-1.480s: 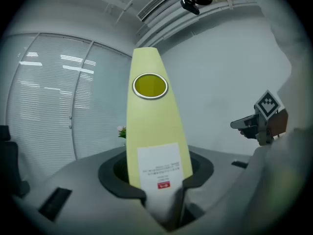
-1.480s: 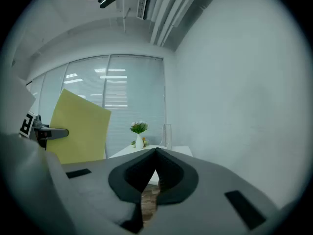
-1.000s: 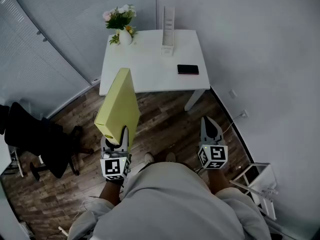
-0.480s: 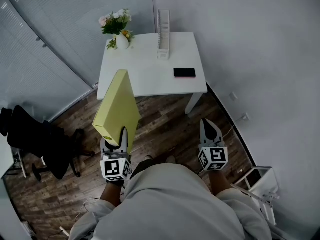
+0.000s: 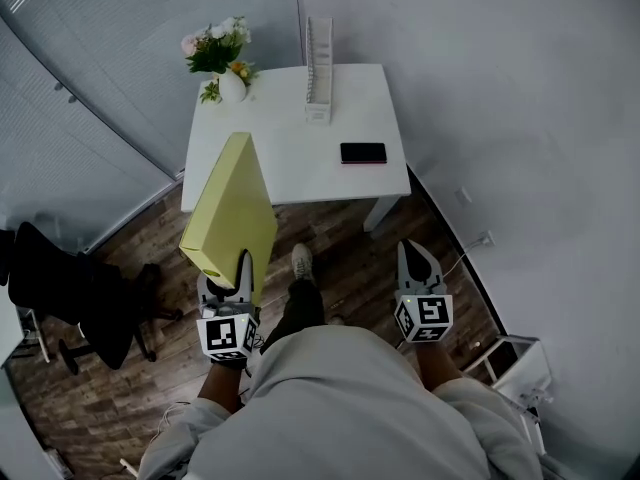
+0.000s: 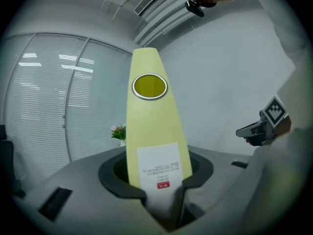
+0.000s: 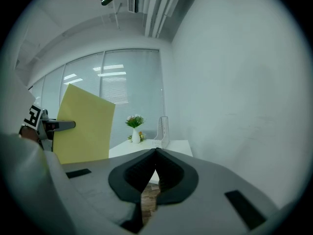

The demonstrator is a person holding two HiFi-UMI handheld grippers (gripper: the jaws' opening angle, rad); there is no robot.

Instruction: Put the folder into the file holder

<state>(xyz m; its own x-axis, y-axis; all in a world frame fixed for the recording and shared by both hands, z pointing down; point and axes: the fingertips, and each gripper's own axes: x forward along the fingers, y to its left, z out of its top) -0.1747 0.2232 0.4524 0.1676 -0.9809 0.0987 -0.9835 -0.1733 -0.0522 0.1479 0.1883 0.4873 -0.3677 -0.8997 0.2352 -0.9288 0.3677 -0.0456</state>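
Observation:
A pale yellow box folder [image 5: 230,208] stands upright in my left gripper [image 5: 241,265], which is shut on its lower spine end. In the left gripper view the folder's spine [image 6: 154,131], with a ring hole and a white label, rises from between the jaws. The clear file holder [image 5: 320,68] stands at the far edge of the white table [image 5: 290,168], well ahead of both grippers. My right gripper [image 5: 417,252] hangs at the right, shut with nothing in it. In the right gripper view the tips meet [image 7: 155,153], with the folder [image 7: 83,126] at left and the file holder [image 7: 163,129] ahead.
On the table are a black phone [image 5: 363,153] and a vase of flowers [image 5: 222,63]. A dark office chair [image 5: 70,288] stands at the left on the wood floor. A white wire rack [image 5: 510,363] sits at lower right by the wall. My shoe [image 5: 302,261] shows between the grippers.
The table has drifted left in the head view as the person steps toward it, and a shoe has come forward. Both grippers keep their pose, and the folder stays held.

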